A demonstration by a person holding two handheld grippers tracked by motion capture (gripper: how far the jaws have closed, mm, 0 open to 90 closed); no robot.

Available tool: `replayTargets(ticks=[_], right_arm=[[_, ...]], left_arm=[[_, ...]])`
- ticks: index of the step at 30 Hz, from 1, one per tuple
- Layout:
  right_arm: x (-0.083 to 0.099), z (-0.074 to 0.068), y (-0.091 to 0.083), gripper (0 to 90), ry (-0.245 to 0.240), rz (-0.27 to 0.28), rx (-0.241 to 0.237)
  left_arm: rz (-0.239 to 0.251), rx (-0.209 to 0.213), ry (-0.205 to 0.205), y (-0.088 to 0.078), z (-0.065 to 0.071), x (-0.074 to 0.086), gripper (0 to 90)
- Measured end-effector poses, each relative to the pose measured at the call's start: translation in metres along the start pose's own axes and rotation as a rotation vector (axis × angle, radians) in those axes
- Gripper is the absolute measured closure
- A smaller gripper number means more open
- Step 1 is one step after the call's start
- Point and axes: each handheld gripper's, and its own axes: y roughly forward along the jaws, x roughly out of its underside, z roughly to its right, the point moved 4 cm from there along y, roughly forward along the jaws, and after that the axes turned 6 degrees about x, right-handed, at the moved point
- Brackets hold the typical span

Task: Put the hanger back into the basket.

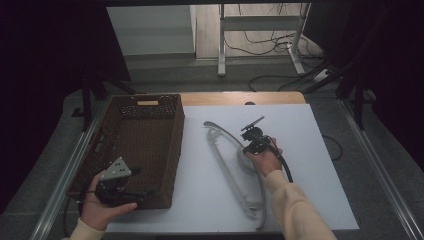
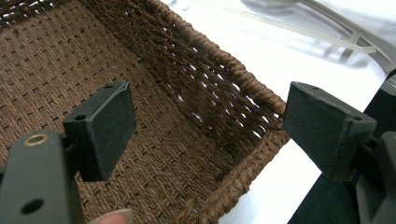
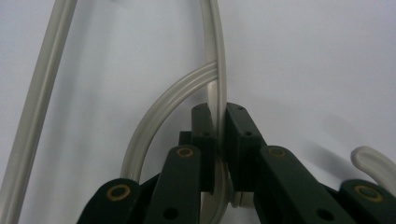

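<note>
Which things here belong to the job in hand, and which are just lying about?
In the job:
- clothes hanger, clamped in the right gripper
- woven basket, its wall between the open left gripper jaws

Lying about:
- floor cables
- metal stand

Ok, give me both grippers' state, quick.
Left gripper: open, jaws straddling the basket wall, gripping nothing.
Right gripper: shut on the hanger, on the table.
</note>
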Motion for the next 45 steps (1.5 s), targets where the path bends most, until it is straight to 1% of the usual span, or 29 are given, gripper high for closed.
replayTargets(ticks=[1,2,3,4,7,11,15,17,18,20,21,22,23,24,25,28,29,30,31,33,34,36,37,38,39,40,41,42,45], right_arm=[[0.0,0.0,0.0,82.5,0.0,0.0,0.0],[0.001,0.006,-0.006,82.6,-0.003,0.018,-0.01],[0.001,0.006,-0.006,82.6,-0.003,0.018,-0.01],[0.001,0.012,-0.014,82.7,0.001,0.046,-0.021],[0.002,0.017,-0.025,82.7,0.003,0.075,-0.047],[0.001,0.02,-0.042,82.7,-0.009,0.114,-0.076],[-0.001,0.022,-0.064,82.7,-0.036,0.166,-0.112],[-0.001,0.023,-0.074,82.8,-0.053,0.183,-0.124],[-0.001,0.023,-0.074,82.8,-0.053,0.183,-0.124],[0.0,0.024,-0.083,82.7,-0.072,0.197,-0.131],[0.0,0.024,-0.092,82.7,-0.086,0.212,-0.141],[0.0,0.024,-0.096,82.7,-0.097,0.221,-0.146],[0.0,0.024,-0.096,82.7,-0.097,0.221,-0.146],[0.0,0.023,-0.104,82.7,-0.117,0.229,-0.15],[0.0,0.022,-0.107,82.7,-0.127,0.233,-0.155],[0.0,0.017,-0.116,82.7,-0.163,0.244,-0.161],[0.0,0.017,-0.116,82.7,-0.163,0.244,-0.161],[0.0,0.015,-0.118,82.7,-0.178,0.248,-0.165],[-0.001,0.01,-0.122,82.7,-0.204,0.253,-0.172],[-0.001,0.006,-0.126,82.8,-0.232,0.254,-0.177],[-0.001,0.006,-0.126,82.8,-0.232,0.254,-0.177],[-0.001,0.002,-0.129,82.8,-0.256,0.255,-0.183],[-0.002,-0.002,-0.132,82.7,-0.278,0.258,-0.193],[-0.002,-0.003,-0.133,82.7,-0.29,0.259,-0.197],[-0.002,-0.003,-0.133,82.7,-0.29,0.259,-0.197],[-0.001,-0.007,-0.133,82.7,-0.31,0.256,-0.203],[-0.001,-0.007,-0.133,82.7,-0.31,0.256,-0.203],[0.001,-0.011,-0.132,82.7,-0.334,0.244,-0.209],[0.004,-0.014,-0.13,82.7,-0.348,0.235,-0.215]], left_arm=[[0.0,0.0,0.0,0.0,0.0,0.0,17.3],[0.002,0.0,-0.001,-0.001,0.0,0.0,17.3],[0.002,0.0,-0.001,-0.001,0.0,0.0,17.3],[0.004,-0.001,-0.001,-0.001,0.0,0.0,17.3],[0.003,-0.002,-0.001,-0.001,0.0,-0.001,17.3],[0.007,-0.002,-0.001,-0.001,0.0,-0.001,17.3],[0.006,-0.004,-0.002,-0.002,-0.001,-0.001,17.3],[0.006,-0.004,-0.003,-0.002,-0.001,-0.001,17.3],[0.006,-0.004,-0.003,-0.002,-0.001,-0.001,17.3],[0.006,-0.004,-0.005,-0.002,-0.001,0.0,17.3],[0.006,-0.002,-0.004,-0.002,-0.001,-0.001,17.3],[0.007,-0.002,-0.004,-0.002,-0.001,-0.001,17.3],[0.007,-0.002,-0.004,-0.002,-0.001,-0.001,17.3],[0.007,-0.002,-0.004,-0.001,0.0,-0.001,17.3],[0.007,-0.001,-0.003,-0.001,0.0,-0.001,17.3],[0.005,-0.002,-0.001,-0.001,0.0,-0.002,17.3],[0.005,-0.002,-0.001,-0.001,0.0,-0.002,17.3],[0.006,-0.003,-0.001,-0.001,0.0,-0.002,17.3],[0.007,-0.003,-0.001,-0.001,0.0,-0.002,17.3],[0.009,-0.004,0.0,-0.002,0.0,-0.003,17.3],[0.009,-0.004,0.0,-0.002,0.0,-0.003,17.3],[0.011,-0.006,0.001,-0.003,0.0,-0.003,17.3],[0.012,-0.007,0.002,-0.003,0.0,-0.003,17.3],[0.014,-0.008,0.002,-0.004,0.0,-0.004,17.3],[0.014,-0.008,0.002,-0.004,0.0,-0.004,17.3],[0.015,-0.009,0.003,-0.004,0.0,-0.004,17.3],[0.018,-0.009,0.004,-0.005,0.0,-0.005,17.3],[0.02,-0.01,0.005,-0.005,0.001,-0.005,17.3],[0.021,-0.01,0.006,-0.006,0.001,-0.006,17.3]])
